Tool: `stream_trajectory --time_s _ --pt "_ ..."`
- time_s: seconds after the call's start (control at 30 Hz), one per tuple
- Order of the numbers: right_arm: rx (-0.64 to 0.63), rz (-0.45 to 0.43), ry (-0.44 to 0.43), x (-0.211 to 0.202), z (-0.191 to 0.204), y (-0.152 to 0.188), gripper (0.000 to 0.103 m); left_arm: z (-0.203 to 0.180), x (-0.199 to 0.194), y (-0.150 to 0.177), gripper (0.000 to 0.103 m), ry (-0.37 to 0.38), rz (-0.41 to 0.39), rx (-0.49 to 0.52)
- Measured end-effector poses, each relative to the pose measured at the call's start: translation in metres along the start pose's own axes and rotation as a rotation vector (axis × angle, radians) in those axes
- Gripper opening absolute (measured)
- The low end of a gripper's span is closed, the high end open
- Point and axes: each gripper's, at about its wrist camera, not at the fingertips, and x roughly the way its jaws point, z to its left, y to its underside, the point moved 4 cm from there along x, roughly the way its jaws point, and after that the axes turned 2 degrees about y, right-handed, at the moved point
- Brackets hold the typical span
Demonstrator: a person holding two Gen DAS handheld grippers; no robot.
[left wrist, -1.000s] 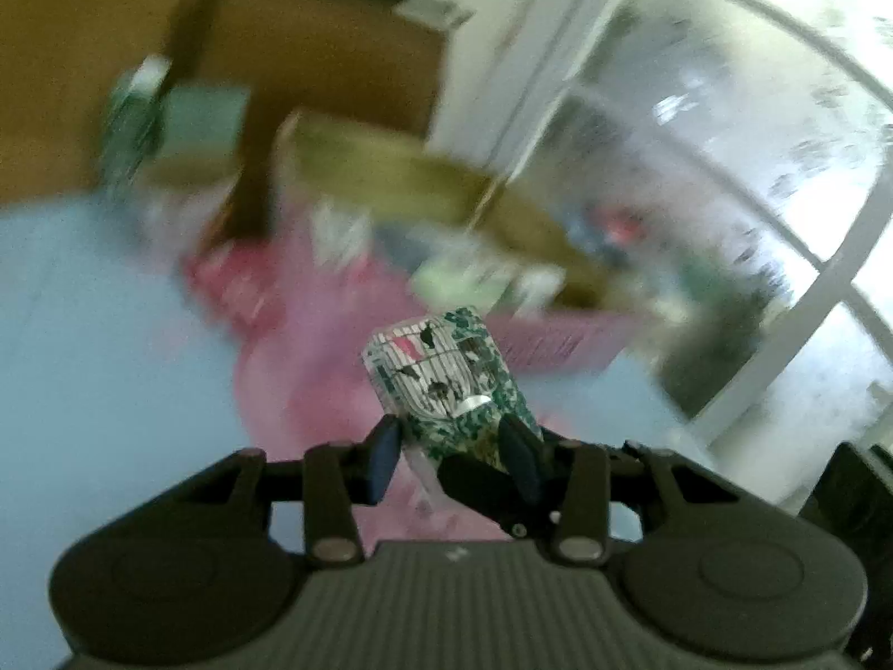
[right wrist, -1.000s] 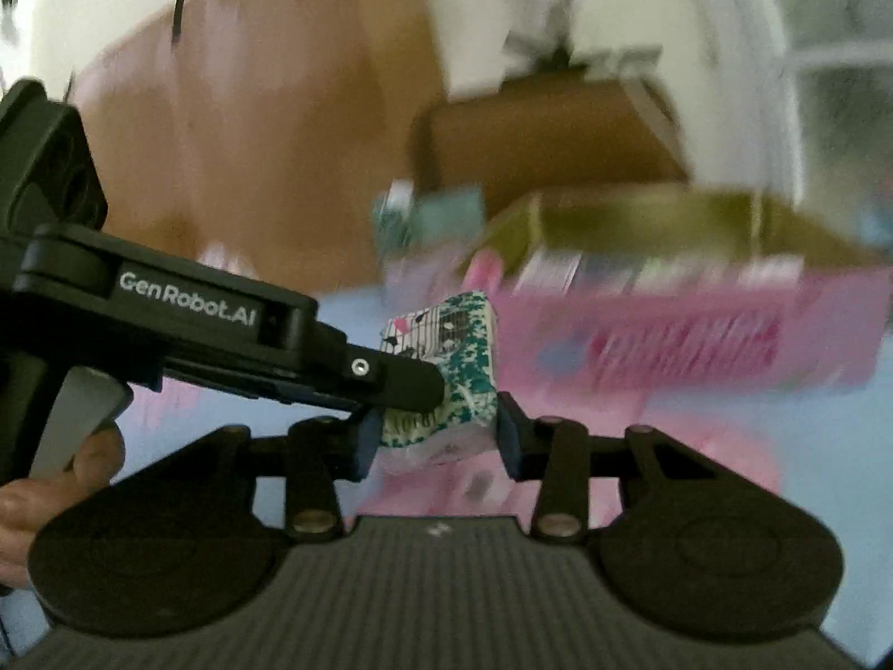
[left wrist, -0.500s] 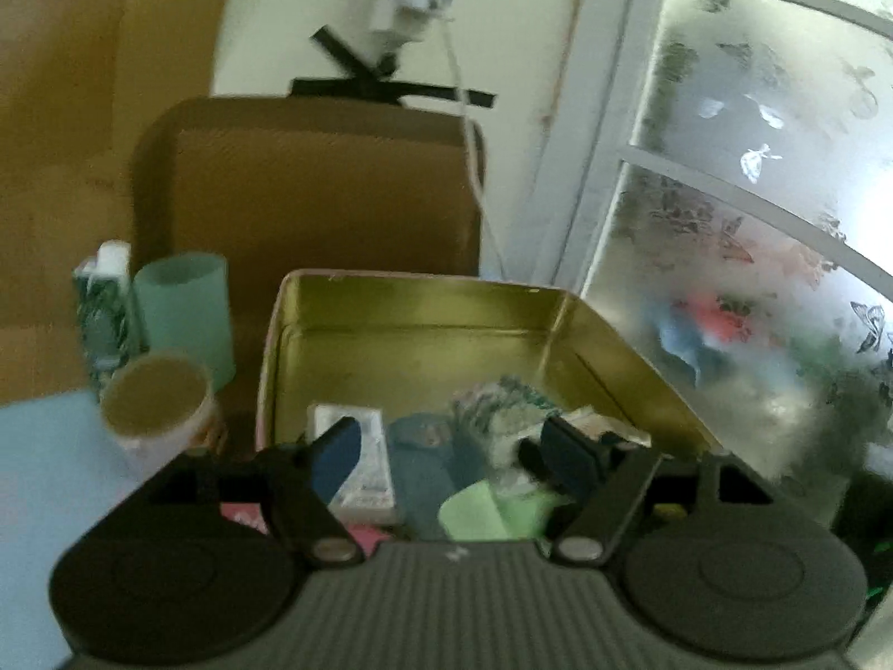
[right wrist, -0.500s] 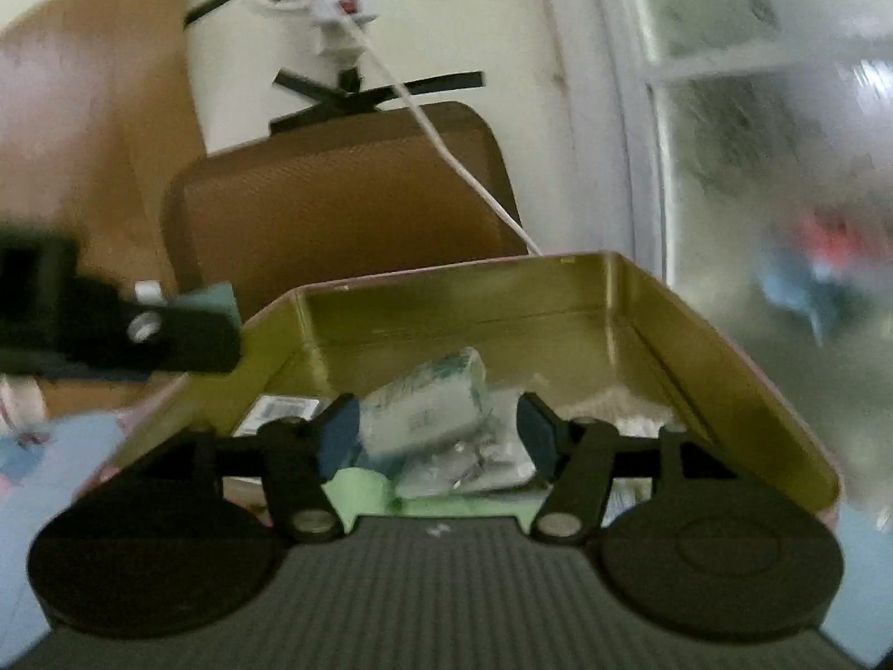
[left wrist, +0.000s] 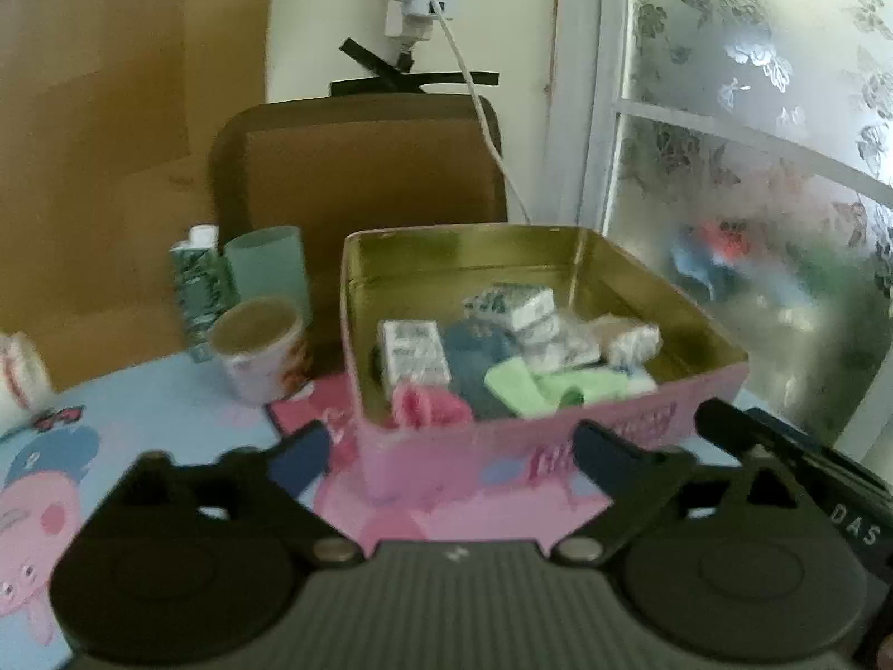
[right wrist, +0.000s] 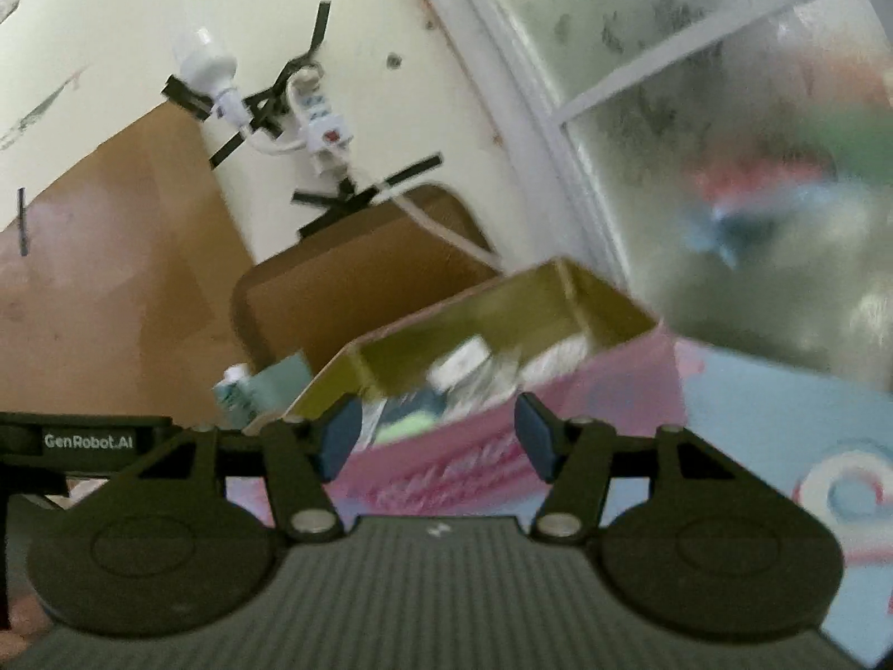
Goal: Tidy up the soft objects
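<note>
Fingers of the left gripper [left wrist: 452, 455] spread wide across the lower half of the left wrist view, and its jaws are opening with nothing between the blue pads. Just above them, at frame centre, sits the pink tin [left wrist: 558, 446], gold inside and open at the top. It stands on a pink mat [left wrist: 312, 413] laid over a pale blue table cover [left wrist: 167, 396] printed with cartoon figures.

Inside the tin the soft things lie in a loose heap: a white tissue packet [left wrist: 413, 349] at the left, a dark blue cloth [left wrist: 474, 357] beside it, a pink cloth [left wrist: 427, 405] against the near wall, a light green cloth [left wrist: 530, 385] to the right, and a green-and-white patterned packet [left wrist: 513, 301] resting on top toward the back.

Left of the tin stand a white printed cup [left wrist: 259, 354], a teal cup [left wrist: 268, 265] behind it and a green patterned carton [left wrist: 195, 290]. A brown chair back [left wrist: 357, 167] fills the upper middle, a white cable [left wrist: 480, 117] hangs down over it, and a frosted window [left wrist: 753, 167] takes the right side. At the lower right edge the black body of the right gripper [left wrist: 792, 458] pokes in.

In the tilted, blurred right wrist view, the right gripper [right wrist: 438, 435] is released too, pads apart and empty, with the tin [right wrist: 502, 424] just beyond them, and the left gripper's arm [right wrist: 89, 441] at the left edge.
</note>
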Motion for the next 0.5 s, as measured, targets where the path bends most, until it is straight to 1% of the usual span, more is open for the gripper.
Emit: stream_trajectory --time_s 0.2,0.3,0.5 --pt "0.028 0.075 -0.046 -0.019 0.019 0.013 0.064 0.001 -0.028 0.027 0.103 -0.041 0.04 0.018" --pt "0.023 0.098 -0.054 -0.025 0.027 0.018 0.064 0.007 -0.033 0.039 0.103 -0.068 0.099 0.022" --pt "0.016 0.153 -0.064 -0.036 0.042 0.033 0.067 0.02 -0.048 0.061 0.103 -0.113 0.083 0.008"
